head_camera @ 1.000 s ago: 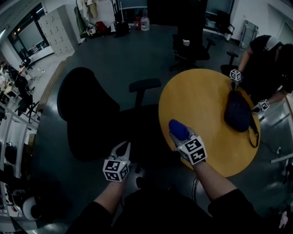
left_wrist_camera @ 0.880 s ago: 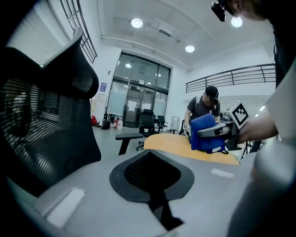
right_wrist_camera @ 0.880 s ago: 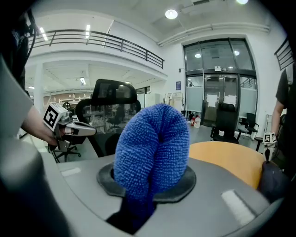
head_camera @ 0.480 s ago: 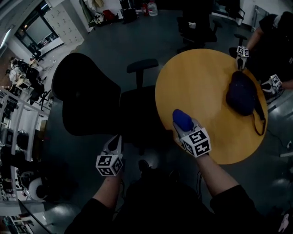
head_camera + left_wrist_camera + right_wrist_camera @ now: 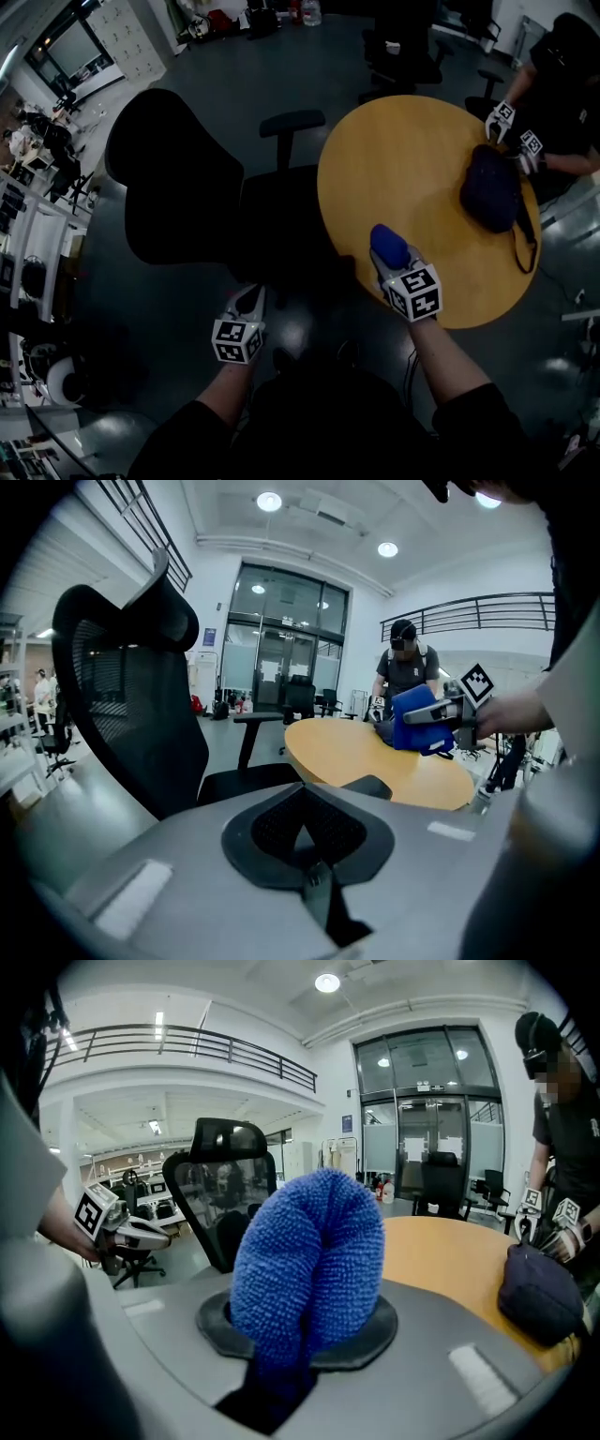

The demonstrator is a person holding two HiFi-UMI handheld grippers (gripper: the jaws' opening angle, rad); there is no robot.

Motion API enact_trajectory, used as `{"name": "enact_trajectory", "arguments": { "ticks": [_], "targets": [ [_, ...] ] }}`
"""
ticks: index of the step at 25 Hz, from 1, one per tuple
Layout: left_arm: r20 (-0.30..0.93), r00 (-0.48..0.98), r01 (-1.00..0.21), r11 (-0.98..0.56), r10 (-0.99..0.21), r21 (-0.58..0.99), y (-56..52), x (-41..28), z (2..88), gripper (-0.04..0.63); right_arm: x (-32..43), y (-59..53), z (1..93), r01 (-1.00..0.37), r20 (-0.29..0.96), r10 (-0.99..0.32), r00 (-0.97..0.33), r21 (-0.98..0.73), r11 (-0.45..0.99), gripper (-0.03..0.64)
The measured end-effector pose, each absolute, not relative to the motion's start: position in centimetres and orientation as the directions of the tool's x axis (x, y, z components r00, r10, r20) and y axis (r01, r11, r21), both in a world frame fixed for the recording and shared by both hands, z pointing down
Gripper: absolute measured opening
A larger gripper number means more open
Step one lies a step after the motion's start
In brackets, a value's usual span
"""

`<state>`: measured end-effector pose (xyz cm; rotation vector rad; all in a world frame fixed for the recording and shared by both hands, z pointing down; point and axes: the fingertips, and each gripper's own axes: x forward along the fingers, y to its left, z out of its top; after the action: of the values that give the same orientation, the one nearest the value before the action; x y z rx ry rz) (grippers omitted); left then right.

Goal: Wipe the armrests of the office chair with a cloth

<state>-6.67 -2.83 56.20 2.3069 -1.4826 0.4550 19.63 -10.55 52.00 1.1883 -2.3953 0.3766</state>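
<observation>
The black mesh-backed office chair [image 5: 178, 178] stands ahead of the left gripper [image 5: 247, 306], with its seat between the two grippers. That puts both arms of the chair within reach. One black padded armrest [image 5: 292, 122] sits on the far side of the seat, well beyond both grippers. The left gripper view shows a dark pad close in front of the jaws that is probably the near armrest, though I cannot be sure.

The round wooden table [image 5: 412, 150] lies under and ahead of the right gripper [image 5: 394, 261]. A dark navy fabric bag [image 5: 489, 197] rests on it beyond and to the right, tended by another person [image 5: 562, 66] and no part of this job.

The fluffy blue microfibre cloth [image 5: 309, 1251] is pinched in the right gripper's jaws. Its folded bulk bulges out past the tips, so soft pile, not metal, would meet the armrest. It hangs above the table's edge, not yet touching the chair.

The left gripper's jaws are drawn together on nothing. It seems held low beside the seat as a spare hand, perhaps to steady the chair.
</observation>
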Motion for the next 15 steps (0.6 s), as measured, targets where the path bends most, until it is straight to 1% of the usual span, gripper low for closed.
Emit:
{"name": "enact_trajectory", "arguments": {
  "ticks": [6, 15],
  "targets": [
    [0.471, 0.438, -0.896, -0.414, -0.765, 0.161, -3.3, -7.2, 58.6, 0.014, 18.3, -10.4, 54.2, -0.811, 0.563, -0.66, -0.498, -0.031, 0.585, 0.106],
    [0.493, 0.493, -0.866, -0.458, -0.717, 0.2, -3.9, -6.3, 61.4, 0.014, 15.7, -12.7, 59.5, -0.775, 0.682, -0.573, -0.455, 0.014, 0.632, 0.106]
  ]
}}
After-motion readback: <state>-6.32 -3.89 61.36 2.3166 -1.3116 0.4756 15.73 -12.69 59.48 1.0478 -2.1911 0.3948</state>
